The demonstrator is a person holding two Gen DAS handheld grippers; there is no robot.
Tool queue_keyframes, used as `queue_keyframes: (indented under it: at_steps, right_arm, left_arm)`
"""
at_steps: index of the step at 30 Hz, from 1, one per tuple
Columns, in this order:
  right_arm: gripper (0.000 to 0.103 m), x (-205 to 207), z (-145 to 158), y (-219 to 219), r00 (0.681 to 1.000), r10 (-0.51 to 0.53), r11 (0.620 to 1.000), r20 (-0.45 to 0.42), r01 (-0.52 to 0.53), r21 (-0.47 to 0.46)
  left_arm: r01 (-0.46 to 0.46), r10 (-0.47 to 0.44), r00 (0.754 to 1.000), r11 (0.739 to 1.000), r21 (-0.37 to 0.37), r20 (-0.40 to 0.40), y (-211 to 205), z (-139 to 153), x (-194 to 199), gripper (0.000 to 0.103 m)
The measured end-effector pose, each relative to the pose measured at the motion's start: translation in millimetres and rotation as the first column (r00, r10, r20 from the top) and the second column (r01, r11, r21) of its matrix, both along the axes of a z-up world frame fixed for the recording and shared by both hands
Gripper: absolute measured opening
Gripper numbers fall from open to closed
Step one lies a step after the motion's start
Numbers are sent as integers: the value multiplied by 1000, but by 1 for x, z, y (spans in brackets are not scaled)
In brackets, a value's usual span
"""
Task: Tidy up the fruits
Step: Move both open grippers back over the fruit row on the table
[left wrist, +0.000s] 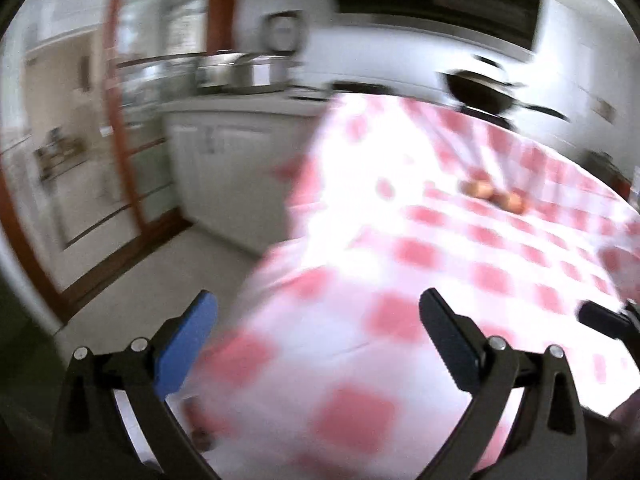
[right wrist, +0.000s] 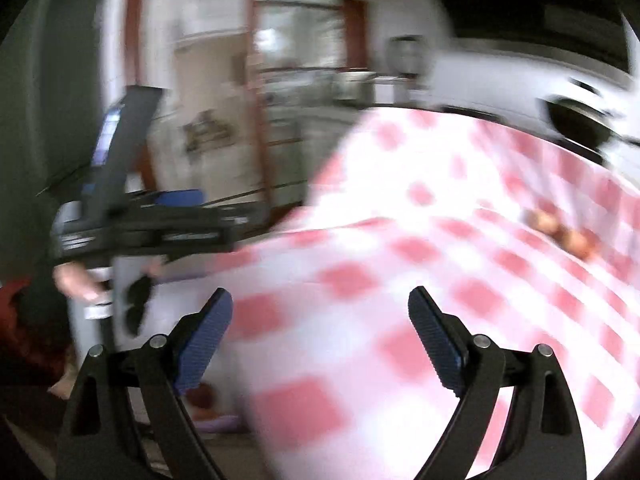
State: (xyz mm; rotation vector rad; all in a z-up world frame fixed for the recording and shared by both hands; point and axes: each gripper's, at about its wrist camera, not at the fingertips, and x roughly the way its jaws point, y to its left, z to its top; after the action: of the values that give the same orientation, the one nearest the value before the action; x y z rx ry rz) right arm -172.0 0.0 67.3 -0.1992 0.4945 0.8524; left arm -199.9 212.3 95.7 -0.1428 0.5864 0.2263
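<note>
Both views are blurred by motion. A few small orange-brown fruits (left wrist: 494, 196) lie together on the red-and-white checked tablecloth (left wrist: 420, 280), far from both grippers; they also show in the right wrist view (right wrist: 564, 232) at the right. My left gripper (left wrist: 320, 304) is open and empty over the near part of the cloth. My right gripper (right wrist: 322, 300) is open and empty over the near edge of the cloth. The left gripper tool (right wrist: 160, 224) shows at the left of the right wrist view, held in a hand.
A black pan (left wrist: 480, 88) sits beyond the far edge of the table, also in the right wrist view (right wrist: 576, 120). White kitchen cabinets (left wrist: 224, 160) and a counter with metal pots (left wrist: 240, 72) stand to the left. The floor (left wrist: 160, 260) lies left of the table.
</note>
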Motion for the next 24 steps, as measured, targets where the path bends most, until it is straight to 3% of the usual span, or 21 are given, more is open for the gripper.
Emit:
queue_keyframes:
  at_steps: [2, 5, 7, 12, 15, 17, 20, 24]
  right_arm:
    - [87, 23, 1, -28, 995, -99, 995, 10, 99, 9]
    - [87, 62, 7, -69, 980, -200, 979, -5, 200, 36]
    - [87, 93, 5, -87, 965, -263, 965, -4, 263, 21]
    - [87, 164, -11, -143, 891, -451, 892, -59, 452, 8]
    - [87, 191, -20, -186, 830, -541, 828, -136, 554, 82]
    - [87, 198, -25, -206, 808, -563, 801, -176, 585, 124]
    - [87, 204, -34, -220, 788, -581, 779, -203, 610, 142]
    - [87, 203, -34, -227, 776, -590, 762, -221, 626, 164]
  left_arm:
    - [86, -86, 996, 996, -10, -9, -40, 7, 40, 101]
    - [141, -141, 990, 990, 25, -8, -83, 5, 89, 101]
    - [178, -177, 984, 984, 24, -32, -115, 3, 142, 101]
    - [109, -114, 991, 992, -71, -75, -168, -21, 252, 101]
    - [64, -74, 994, 990, -122, -79, -182, -35, 296, 101]
    - [40, -50, 996, 989, -144, -70, -186, -43, 318, 101]
    - [39, -50, 996, 987, -158, -70, -186, -46, 338, 101]
    - [103, -110, 993, 979, -174, -35, -180, -49, 363, 101]
